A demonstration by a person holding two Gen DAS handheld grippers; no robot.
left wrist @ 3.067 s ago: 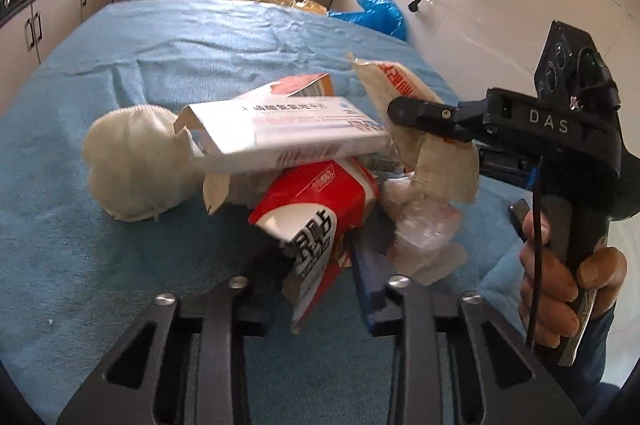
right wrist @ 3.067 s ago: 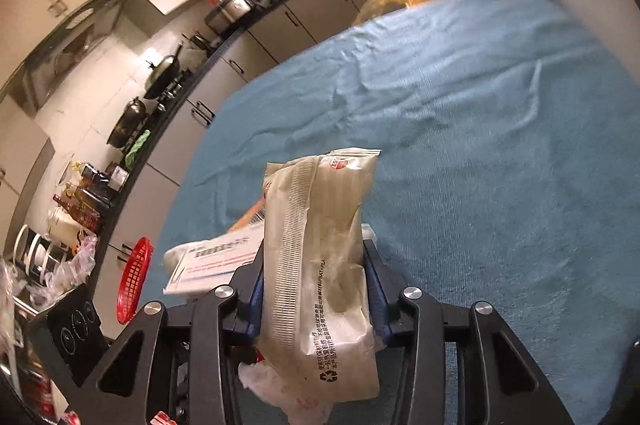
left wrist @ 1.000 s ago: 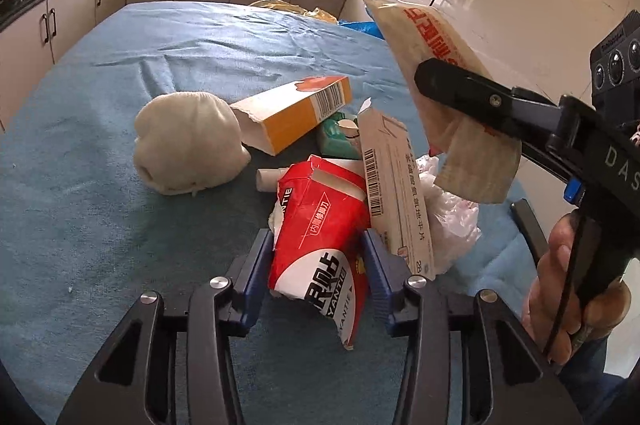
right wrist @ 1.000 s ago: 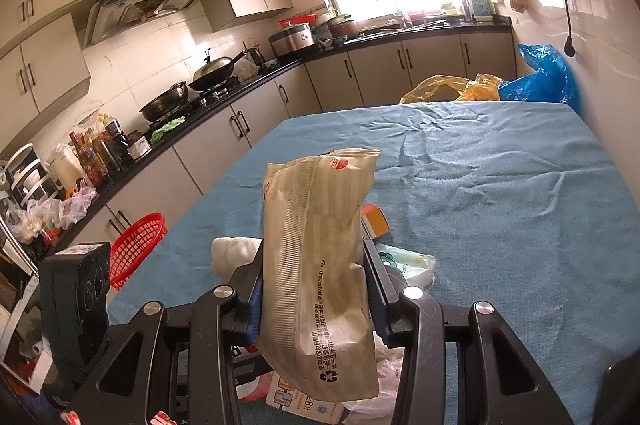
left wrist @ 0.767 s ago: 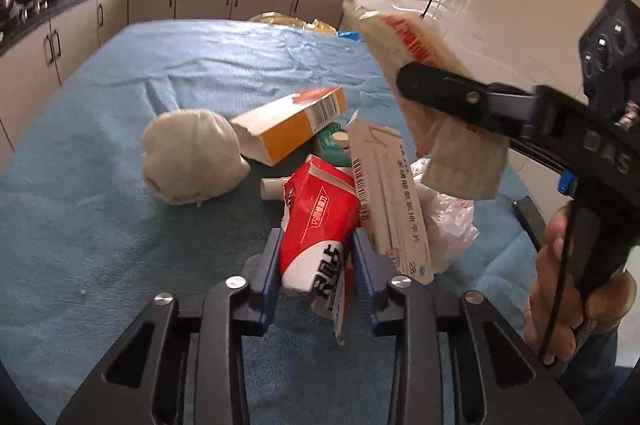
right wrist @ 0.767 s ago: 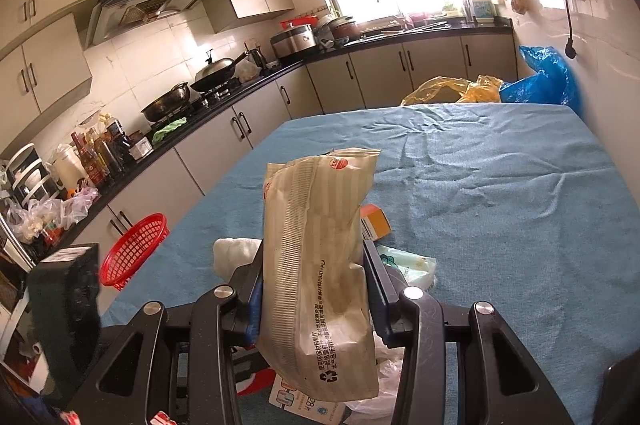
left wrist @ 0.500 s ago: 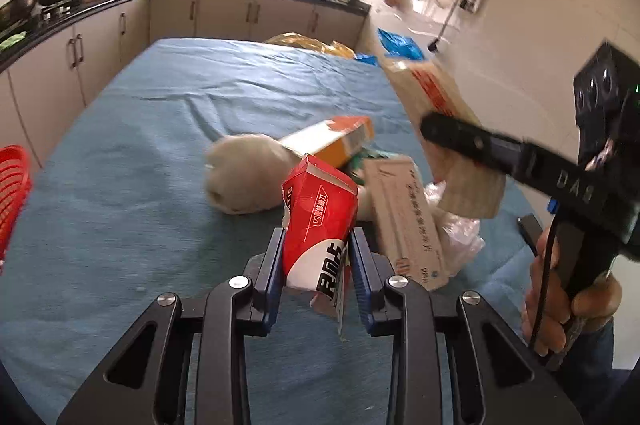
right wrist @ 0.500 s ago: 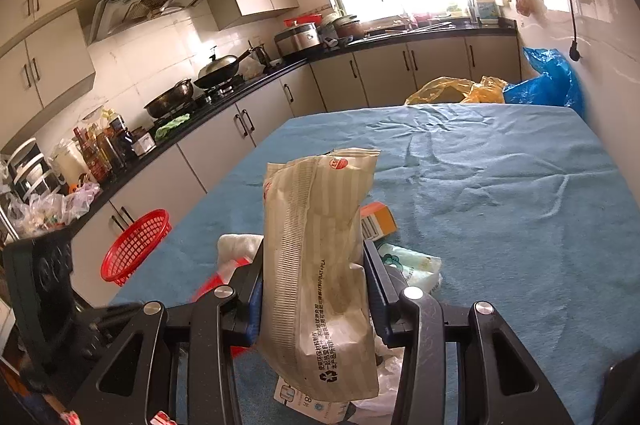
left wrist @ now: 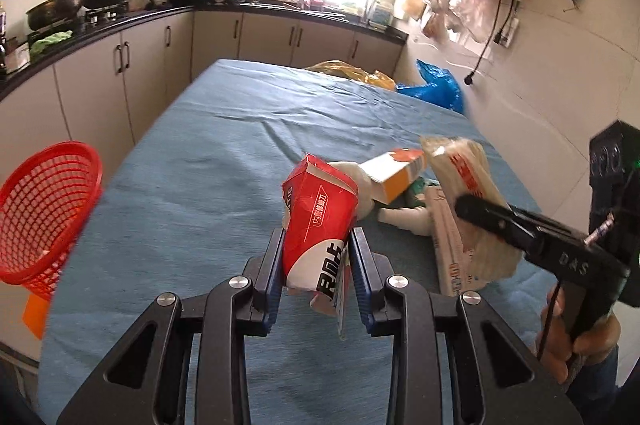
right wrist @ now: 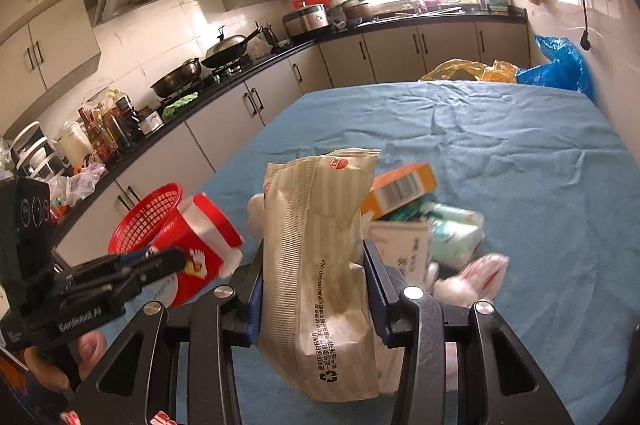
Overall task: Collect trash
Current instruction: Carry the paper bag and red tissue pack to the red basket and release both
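My left gripper (left wrist: 316, 253) is shut on a red and white carton (left wrist: 316, 221) and holds it above the blue tablecloth (left wrist: 208, 185). My right gripper (right wrist: 314, 277) is shut on a beige food wrapper (right wrist: 320, 257), also lifted; it shows in the left wrist view (left wrist: 476, 209) at the right. On the cloth lie an orange box (right wrist: 400, 189), a white box (right wrist: 404, 249), a pale green packet (right wrist: 452, 229), a white wad (left wrist: 360, 185) and crumpled plastic (right wrist: 472, 277). A red basket (left wrist: 44, 209) hangs off the table's left edge.
Kitchen cabinets and a black counter (left wrist: 120, 25) with pans run along the left and far side. Blue (left wrist: 436, 89) and yellow (left wrist: 352, 73) bags sit at the table's far end. A white tiled wall (left wrist: 560, 85) borders the right.
My left gripper closed on the red carton, lifted it off the pile and swung left, bringing the red basket into view. My right gripper kept holding the wrapper.
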